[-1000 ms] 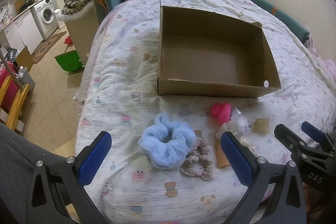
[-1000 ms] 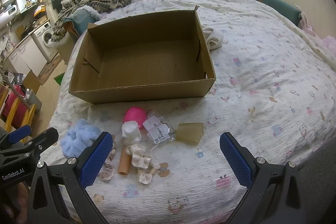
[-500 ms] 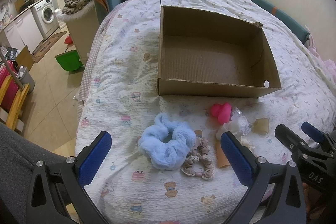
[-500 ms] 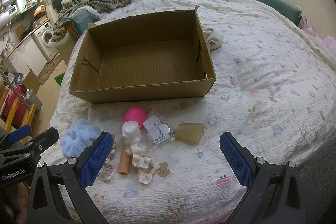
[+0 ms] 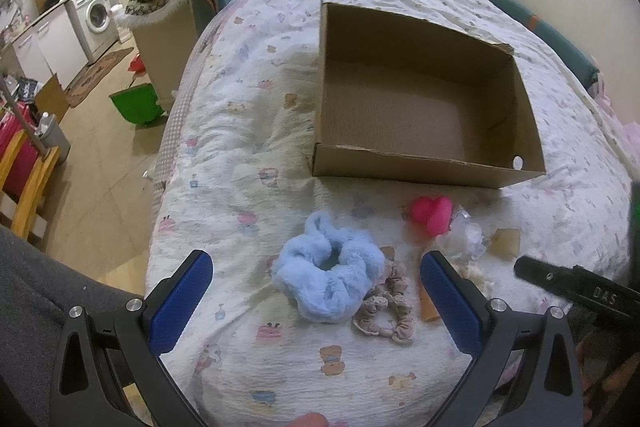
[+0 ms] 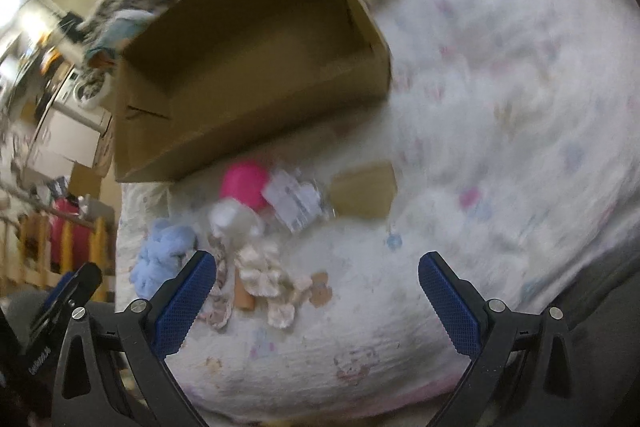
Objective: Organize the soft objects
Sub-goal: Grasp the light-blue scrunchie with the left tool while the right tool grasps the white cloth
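Both wrist cameras are looking down along their fingers at the bed from its near edge, the left one level, the right one tilted and blurred; both are sharing the cardboard box (image 5: 424, 99) (image 6: 248, 67) and blue scrunchie (image 5: 328, 277) (image 6: 160, 259)

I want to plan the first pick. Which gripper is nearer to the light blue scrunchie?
Left. The left gripper has the light blue scrunchie between its open fingers; the right gripper is off to its right.
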Demonstrator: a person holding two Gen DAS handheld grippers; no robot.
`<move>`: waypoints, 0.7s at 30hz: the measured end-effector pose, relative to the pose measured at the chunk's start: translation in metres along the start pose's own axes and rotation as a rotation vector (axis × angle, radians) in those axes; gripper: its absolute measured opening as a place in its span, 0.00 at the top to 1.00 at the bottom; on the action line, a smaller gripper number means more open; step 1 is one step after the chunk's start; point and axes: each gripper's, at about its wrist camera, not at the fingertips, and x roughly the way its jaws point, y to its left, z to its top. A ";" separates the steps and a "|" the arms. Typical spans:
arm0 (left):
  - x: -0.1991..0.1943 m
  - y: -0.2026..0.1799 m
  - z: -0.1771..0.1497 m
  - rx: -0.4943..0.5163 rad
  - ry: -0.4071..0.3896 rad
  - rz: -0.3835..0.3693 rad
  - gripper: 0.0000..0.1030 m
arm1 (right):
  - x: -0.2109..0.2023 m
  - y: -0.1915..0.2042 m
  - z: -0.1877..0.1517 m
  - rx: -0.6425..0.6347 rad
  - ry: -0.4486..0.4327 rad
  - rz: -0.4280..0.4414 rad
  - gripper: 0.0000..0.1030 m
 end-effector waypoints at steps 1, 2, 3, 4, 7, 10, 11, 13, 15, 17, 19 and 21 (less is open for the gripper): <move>0.002 0.002 0.001 -0.009 0.010 0.004 0.00 | 0.007 -0.003 0.001 0.023 0.036 0.017 0.00; 0.005 0.005 0.002 -0.021 0.023 0.006 0.00 | 0.013 -0.005 0.001 0.041 0.072 0.035 0.06; 0.008 0.008 0.003 -0.035 0.037 0.008 0.00 | 0.020 -0.006 0.001 0.053 0.099 0.050 0.09; 0.012 0.012 0.004 -0.051 0.053 0.015 0.00 | 0.024 -0.004 0.001 0.054 0.116 0.055 0.12; 0.023 0.023 0.008 -0.102 0.107 0.018 0.00 | 0.035 0.007 0.002 0.021 0.145 0.077 0.19; 0.030 0.034 0.013 -0.143 0.148 0.045 0.00 | 0.046 0.022 0.002 -0.012 0.172 0.103 0.27; 0.032 0.036 0.014 -0.151 0.158 0.057 0.00 | 0.050 0.025 0.002 -0.022 0.184 0.105 0.35; 0.036 0.040 0.017 -0.167 0.180 0.059 0.00 | 0.058 0.030 0.001 -0.031 0.215 0.117 0.48; 0.041 0.043 0.020 -0.181 0.206 0.053 0.00 | 0.065 0.034 -0.002 -0.045 0.237 0.112 0.53; 0.048 0.043 0.021 -0.191 0.238 0.046 0.00 | 0.066 0.038 -0.004 -0.066 0.245 0.113 0.74; 0.053 0.042 0.023 -0.197 0.274 0.042 0.00 | 0.061 0.041 -0.004 -0.079 0.230 0.121 0.78; 0.059 0.040 0.025 -0.203 0.300 0.033 0.00 | 0.051 0.039 -0.004 -0.093 0.208 0.135 0.78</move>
